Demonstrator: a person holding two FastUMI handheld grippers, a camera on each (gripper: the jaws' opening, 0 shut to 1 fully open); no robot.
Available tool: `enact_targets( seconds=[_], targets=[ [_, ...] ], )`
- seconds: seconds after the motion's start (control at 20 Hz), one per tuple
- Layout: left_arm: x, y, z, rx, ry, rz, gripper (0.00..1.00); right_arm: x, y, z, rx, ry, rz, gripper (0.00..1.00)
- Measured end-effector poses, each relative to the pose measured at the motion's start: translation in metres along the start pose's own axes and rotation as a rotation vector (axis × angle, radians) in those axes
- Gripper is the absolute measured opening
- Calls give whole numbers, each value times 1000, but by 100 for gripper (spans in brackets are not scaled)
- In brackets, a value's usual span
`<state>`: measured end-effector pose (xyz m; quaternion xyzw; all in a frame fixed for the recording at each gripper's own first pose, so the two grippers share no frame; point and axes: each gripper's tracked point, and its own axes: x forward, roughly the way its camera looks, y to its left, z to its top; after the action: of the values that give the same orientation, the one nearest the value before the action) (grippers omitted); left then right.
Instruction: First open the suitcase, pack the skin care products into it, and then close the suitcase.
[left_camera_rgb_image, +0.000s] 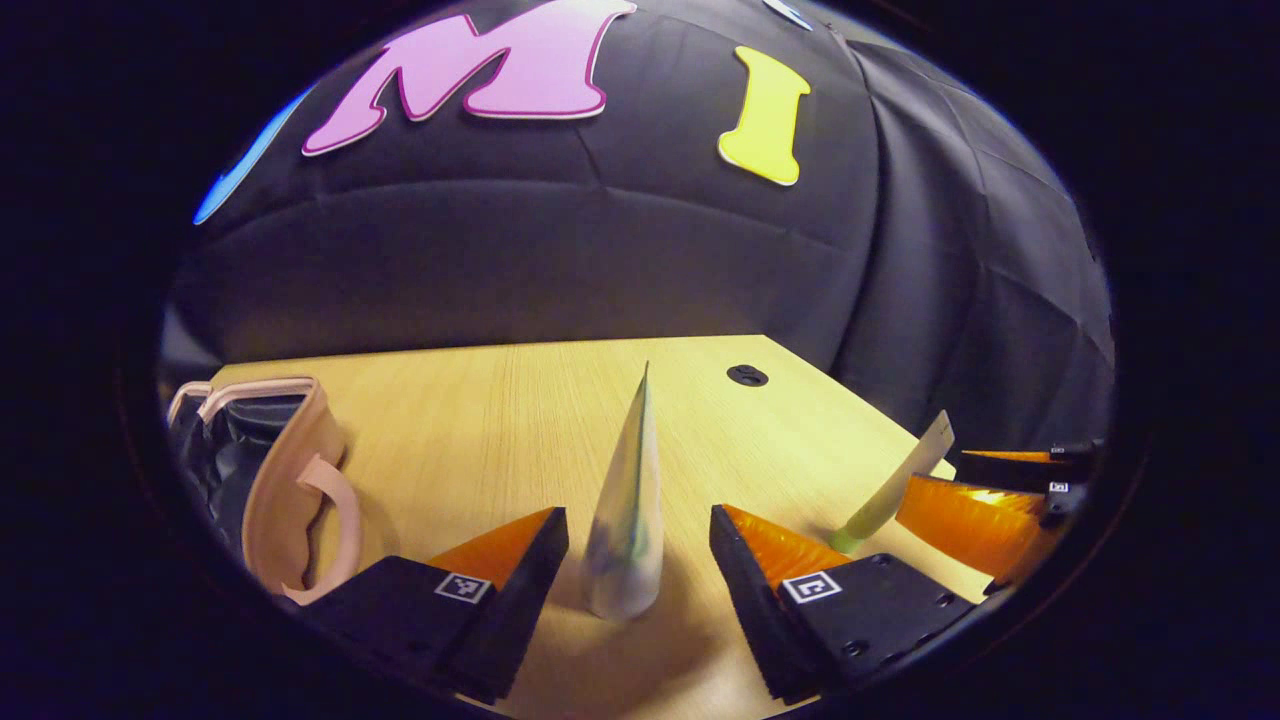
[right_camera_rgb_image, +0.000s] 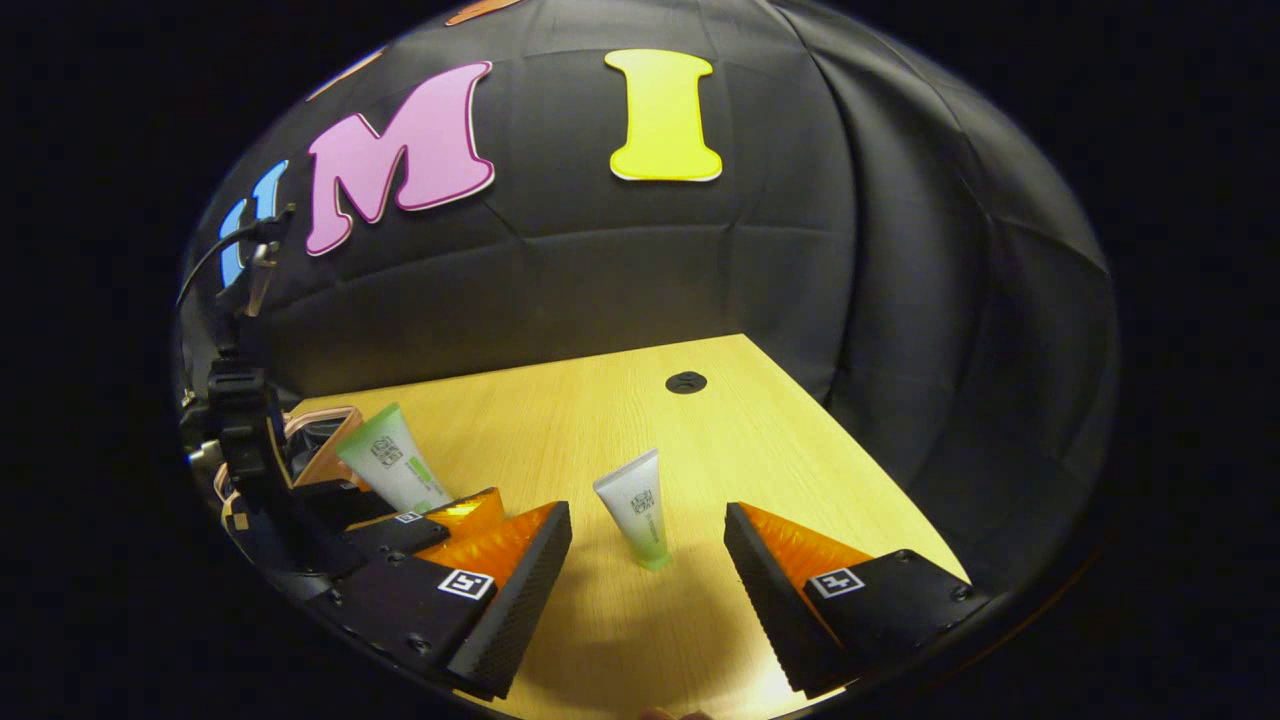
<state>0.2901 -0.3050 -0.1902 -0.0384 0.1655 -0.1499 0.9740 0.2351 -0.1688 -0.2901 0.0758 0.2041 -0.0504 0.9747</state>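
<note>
A skin care tube (left_camera_rgb_image: 628, 520) stands cap-down on the wooden table (left_camera_rgb_image: 520, 420), between the spread fingers of my left gripper (left_camera_rgb_image: 638, 550) — neither finger touches it. Left of that tube sits the suitcase (left_camera_rgb_image: 270, 480), open. A second tube (right_camera_rgb_image: 640, 508) stands between the spread fingers of my right gripper (right_camera_rgb_image: 648, 560), also untouched.

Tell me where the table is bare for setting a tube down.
Bare wood runs from the standing tubes back to the round hole and right to the table edge. It is crowded on the left, by the open suitcase.
</note>
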Motion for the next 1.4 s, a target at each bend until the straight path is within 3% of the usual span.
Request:
enact_targets(
  seconds=[0.05, 0.1, 0.15, 0.2, 0.3, 0.4, 0.45, 0.55, 0.65, 0.75, 0.8, 0.85, 0.9, 0.95, 1.0, 1.05, 1.1, 1.2, 1.4],
  targets=[
    [-2, 6, 2, 6, 11, 24, 83, 4, -1, -2, 4, 9, -4, 98],
    [8, 9, -2, 25, 23, 37, 67, 8, 0, -3, 8, 15, -7, 98],
    [10, 9, 0, 40, 15, 41, 61, 9, -1, -6, 10, 22, -10, 98],
    [11, 7, 0, 43, 14, 33, 47, 11, 0, -8, 10, 27, -7, 98],
    [10, 7, -3, 42, 19, 26, 40, 21, 2, -9, 2, 27, -14, 98],
    [5, 14, -6, 42, 25, 40, 41, 46, 4, -12, 2, 37, -42, 98],
    [-1, 19, -5, 37, 18, 49, 35, 53, 3, -15, 5, 44, -53, 98],
    [-21, 29, 4, 25, -9, 51, 41, 72, -9, -18, 14, 53, -109, 95],
    [-43, 37, 17, 17, -40, 54, 41, 79, -17, -17, -20, 52, -156, 75],
    [-61, 45, 24, 0, -57, 59, 38, 77, -14, -7, -54, 9, -154, 33],
    [-70, 51, 28, -8, -65, 67, 38, 75, -6, -4, -58, 1, -128, 29],
    [-79, 57, 29, -17, -68, 73, 38, 72, 0, -3, -64, 3, -107, 34],
    [-88, 64, 31, -27, -71, 78, 35, 72, 8, -9, -71, 18, -79, 25],
    [-98, 74, 32, -35, -74, 93, 38, 69, 15, -18, -93, 42, -56, 25],
    [-105, 85, 31, -44, -75, 107, 37, 64, 20, -26, -125, 71, -41, 31],
    [-111, 94, 31, -59, -74, 118, 38, 63, 25, -25, -153, 62, -25, 23],
    [-121, 104, 34, -86, -75, 128, 35, 59, 31, -26, -168, 67, -15, 23],
    [-150, 128, 48, -150, -98, 141, 38, 44, 48, -15, -153, 61, 22, 23],
    [-202, 208, 83, -214, -113, 241, 37, -14, 101, 25, -180, 33, 135, 23]
  ],
)
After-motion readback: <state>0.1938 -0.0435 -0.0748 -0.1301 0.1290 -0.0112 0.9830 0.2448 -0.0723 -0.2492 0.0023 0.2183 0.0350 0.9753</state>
